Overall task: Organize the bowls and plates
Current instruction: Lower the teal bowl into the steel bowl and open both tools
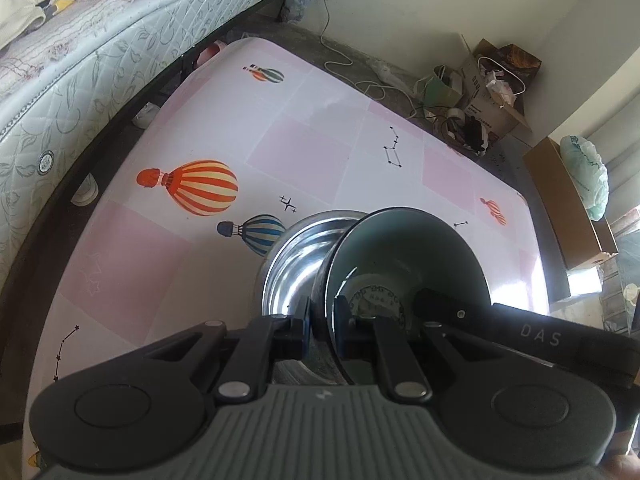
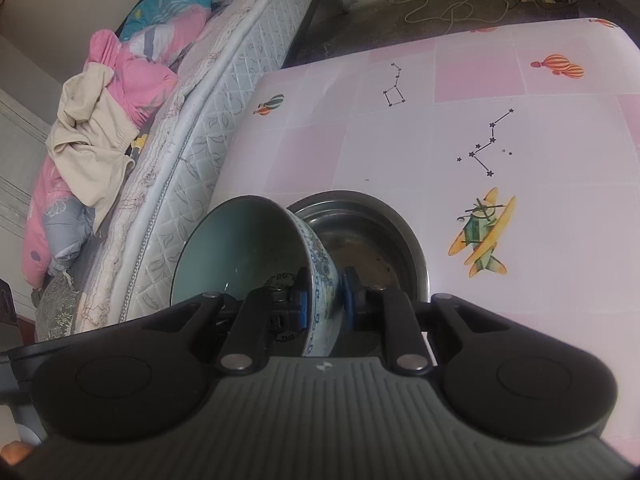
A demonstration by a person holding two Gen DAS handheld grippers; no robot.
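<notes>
A blue-and-white ceramic bowl [image 1: 404,256] with a pale green inside is held tilted over a shiny steel bowl [image 1: 296,264] that rests on the table. My left gripper [image 1: 322,322] is shut on one side of the ceramic bowl's rim. My right gripper [image 2: 325,300] is shut on the opposite rim of the same ceramic bowl [image 2: 248,248]; its black body shows in the left wrist view [image 1: 532,336]. The steel bowl [image 2: 372,236] lies just behind and below the ceramic one.
The table [image 1: 312,148] has a pink checked cover with balloon and plane prints. A mattress [image 1: 92,76] runs along its left side, with bedding [image 2: 120,92] on it. Cardboard boxes [image 1: 496,88] and cables [image 1: 360,80] lie on the floor beyond.
</notes>
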